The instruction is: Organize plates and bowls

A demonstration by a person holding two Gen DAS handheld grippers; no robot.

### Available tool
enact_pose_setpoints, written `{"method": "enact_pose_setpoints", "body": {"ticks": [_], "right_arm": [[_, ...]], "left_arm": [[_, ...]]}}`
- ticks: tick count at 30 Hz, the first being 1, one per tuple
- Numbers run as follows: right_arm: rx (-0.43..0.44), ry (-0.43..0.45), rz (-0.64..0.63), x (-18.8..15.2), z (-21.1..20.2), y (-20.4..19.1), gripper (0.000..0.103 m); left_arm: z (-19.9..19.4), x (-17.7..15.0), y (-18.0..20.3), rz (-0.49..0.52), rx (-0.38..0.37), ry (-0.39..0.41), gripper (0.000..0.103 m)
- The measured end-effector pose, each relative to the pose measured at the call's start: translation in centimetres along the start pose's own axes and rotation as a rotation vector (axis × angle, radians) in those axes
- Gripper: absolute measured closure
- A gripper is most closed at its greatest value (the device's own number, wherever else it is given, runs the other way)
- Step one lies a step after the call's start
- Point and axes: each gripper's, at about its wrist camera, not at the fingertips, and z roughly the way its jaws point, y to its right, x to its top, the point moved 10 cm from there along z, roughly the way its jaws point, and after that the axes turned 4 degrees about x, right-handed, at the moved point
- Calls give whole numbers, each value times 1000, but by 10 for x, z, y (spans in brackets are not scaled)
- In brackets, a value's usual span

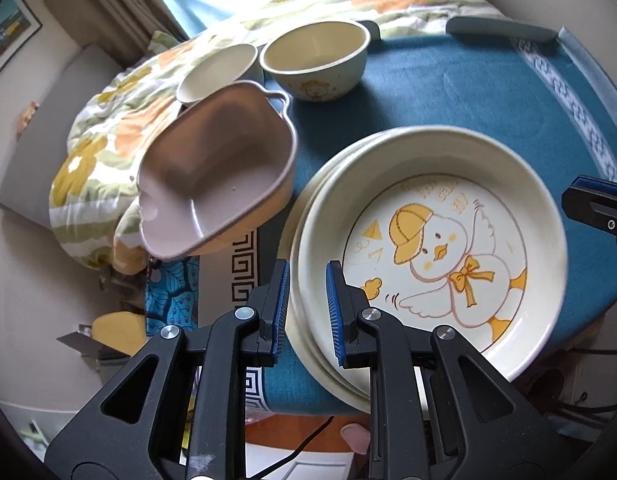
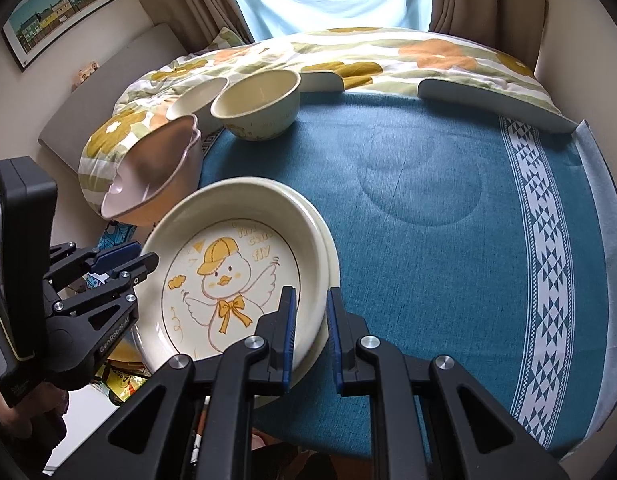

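My left gripper [image 1: 306, 312] and right gripper [image 2: 311, 334], both angled steeply down, clamp opposite rims of the duck plate [image 2: 244, 264], lying flat.

Dishes along the table's left side

I saw two stacked plates [image 1: 428, 240] nearest me on the tablecloth [image 2: 428, 160], a tilted dish [image 1: 216, 172] to their left, and two bowls [image 2: 260, 96] side by side behind.
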Motion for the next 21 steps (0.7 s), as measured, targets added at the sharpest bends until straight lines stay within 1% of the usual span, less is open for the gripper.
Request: {"method": "enact_pose_setpoints", "body": {"ticks": [2,3,4,5,6,7,8,9,10,11,13,15,18,21], "right_arm": [[22,31,-1,13,-11,-3,89],[34,46,-2,19,-17,-4,89],[47,59,-6,25,-23,-6,89],[63,71,-12,32,-28,-9,89],[75,82,-19,38,-33,-12,87],[80,91,-28,44,-37,-16,82],[89,99,-40,50,-40,-20,60],[102,106,-57,56,-42,-25,23],[116,115,-77,62,-43,-31,7],[122,121,-98,68,-43,-36,0],[105,110,-139,77,-39,-46,0],[94,72,-162,83,-30,-55,0],[110,85,-144,95,-19,-70,0],[114,33,-141,98,10,-83,0]], "left_arm": [[-17,9,-10,-54,-57,36,85],[-27,14,-18,-85,-71,56,83],[-36,20,-27,-116,-77,78,68],[-46,24,-37,-146,-69,104,35],[-56,29,-48,-173,-46,135,15],[-67,34,-59,-197,-22,176,1],[-76,38,-68,-209,-8,210,0],[-82,41,-76,-213,-5,227,0],[-84,43,-83,-218,0,228,0],[-84,45,-92,-232,-6,227,0],[-79,44,-109,-283,-59,214,0],[-72,40,-128,-347,-116,193,0],[-56,29,-151,-427,-220,158,1],[-26,17,-162,-488,-310,103,2]]}}
